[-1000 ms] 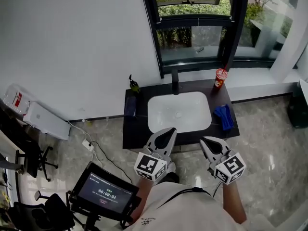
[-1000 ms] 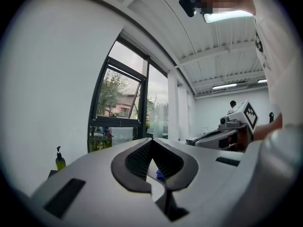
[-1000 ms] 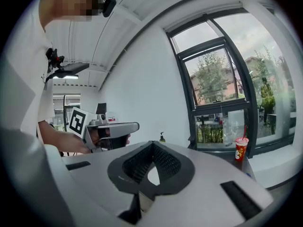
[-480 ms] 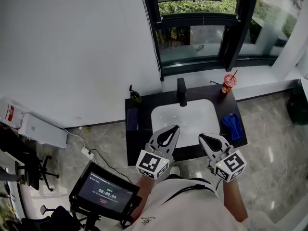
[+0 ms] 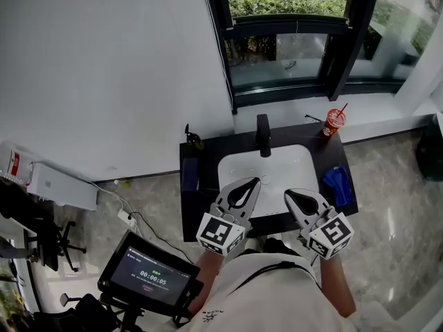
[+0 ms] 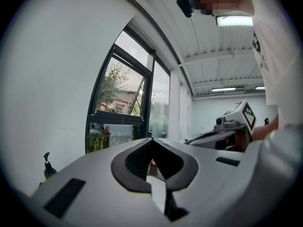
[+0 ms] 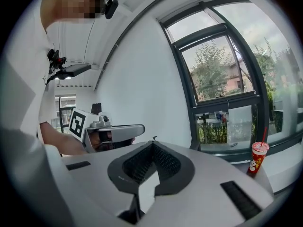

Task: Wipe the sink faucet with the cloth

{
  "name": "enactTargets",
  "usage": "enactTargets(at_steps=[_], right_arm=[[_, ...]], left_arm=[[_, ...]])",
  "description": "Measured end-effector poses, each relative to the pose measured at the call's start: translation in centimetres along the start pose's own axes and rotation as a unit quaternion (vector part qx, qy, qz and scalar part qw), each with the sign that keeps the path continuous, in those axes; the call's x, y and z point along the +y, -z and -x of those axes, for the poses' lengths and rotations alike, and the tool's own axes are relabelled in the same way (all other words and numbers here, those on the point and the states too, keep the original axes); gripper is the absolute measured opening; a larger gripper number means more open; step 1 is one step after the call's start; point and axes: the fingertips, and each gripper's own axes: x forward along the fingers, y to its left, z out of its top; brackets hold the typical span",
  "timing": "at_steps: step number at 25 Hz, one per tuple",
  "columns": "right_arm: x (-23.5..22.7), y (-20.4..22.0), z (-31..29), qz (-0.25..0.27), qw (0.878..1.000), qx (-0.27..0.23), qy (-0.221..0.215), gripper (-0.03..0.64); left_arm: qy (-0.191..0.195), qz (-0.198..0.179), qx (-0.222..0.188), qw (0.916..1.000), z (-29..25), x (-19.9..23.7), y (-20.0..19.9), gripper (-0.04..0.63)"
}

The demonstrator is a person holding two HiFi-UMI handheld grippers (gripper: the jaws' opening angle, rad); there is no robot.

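Observation:
A black faucet (image 5: 263, 135) stands at the back of a white basin (image 5: 273, 164) set in a black counter (image 5: 201, 206). A blue cloth (image 5: 337, 185) lies on the counter right of the basin. My left gripper (image 5: 255, 180) is shut and empty, its tip over the basin's front left. My right gripper (image 5: 287, 193) is also shut and empty, over the basin's front edge, left of the cloth. In the left gripper view the left gripper (image 6: 150, 139) has its jaw tips meeting. The right gripper (image 7: 153, 141) looks the same in its own view.
A red cup with a straw (image 5: 333, 122) stands at the counter's back right, also the red cup (image 7: 256, 157) in the right gripper view. A soap bottle (image 5: 192, 138) and a dark pad (image 5: 190, 173) sit on the left. A screen on a stand (image 5: 149, 274) is at my lower left.
Both grippers have come forward together toward the sink. Their tips now lie over the basin's front edge, and the sink sits closer and more central in the head view.

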Motion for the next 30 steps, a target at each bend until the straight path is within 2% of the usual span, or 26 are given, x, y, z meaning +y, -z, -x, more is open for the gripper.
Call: enactTargets(at_steps=[14, 19, 22, 25, 27, 30], right_arm=[[-3.8, -0.6, -0.5, 0.013, 0.997, 0.003, -0.077, 0.005], [-4.2, -0.1, -0.9, 0.003, 0.997, 0.003, -0.081, 0.005], [-5.0, 0.5, -1.1, -0.003, 0.998, 0.001, -0.068, 0.005], [-6.1, 1.5, -0.7, -0.004, 0.999, -0.005, -0.043, 0.005], [-7.4, 2.1, 0.3, -0.009, 1.0, -0.01, -0.013, 0.005], [-10.0, 3.4, 2.3, -0.022, 0.999, -0.009, 0.043, 0.005]], left_arm=[[-0.064, -0.002, 0.009, 0.9979, -3.3, -0.8, -0.1, -0.006], [-0.069, 0.008, 0.021, 0.9974, -3.7, -0.8, 1.1, -0.006], [-0.052, 0.013, 0.027, 0.9982, -4.6, -1.0, 1.8, -0.006], [-0.019, 0.015, 0.037, 0.999, -6.1, -1.8, 2.8, -0.006], [0.012, 0.015, 0.046, 0.9987, -7.5, -2.9, 3.7, -0.006], [0.073, -0.006, 0.071, 0.9948, -9.9, -5.6, 5.9, -0.006]])
